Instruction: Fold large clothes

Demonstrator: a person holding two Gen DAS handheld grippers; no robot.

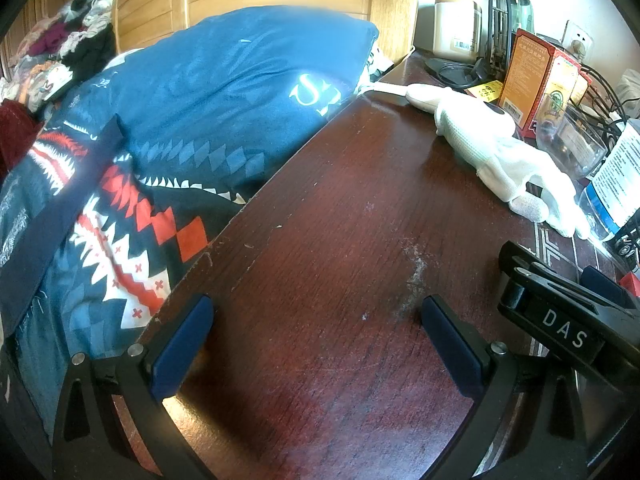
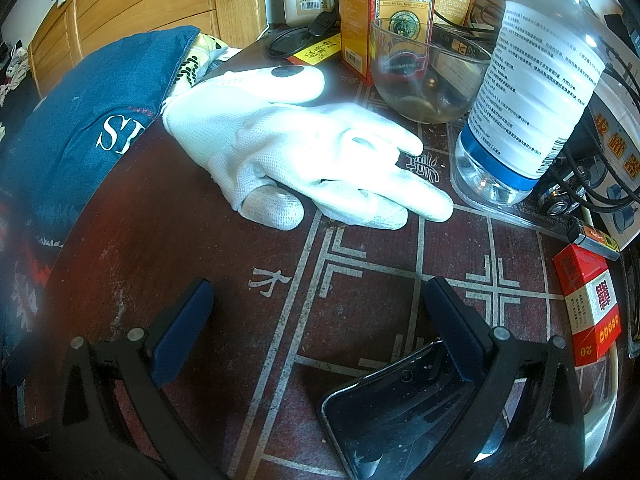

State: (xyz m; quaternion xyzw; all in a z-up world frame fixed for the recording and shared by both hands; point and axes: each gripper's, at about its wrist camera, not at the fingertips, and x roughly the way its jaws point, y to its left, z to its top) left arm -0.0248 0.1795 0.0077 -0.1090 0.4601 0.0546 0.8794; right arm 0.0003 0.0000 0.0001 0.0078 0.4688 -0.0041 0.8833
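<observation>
Both grippers hover over the dark red tabletop [image 1: 340,220]: left gripper [image 1: 318,344] and right gripper [image 2: 320,332] with jaws apart, empty. The patterned blue garment [image 1: 192,92] lies heaped on the bed beside it, near a white glove [image 2: 312,152]

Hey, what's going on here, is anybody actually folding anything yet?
Not yet. Both grippers, left and right, sit over the dark wooden table with jaws open and empty. A white glove lies ahead of them among bottles and boxes. The blue patterned fabric is heaped on the bed beside the table, untouched.
</observation>
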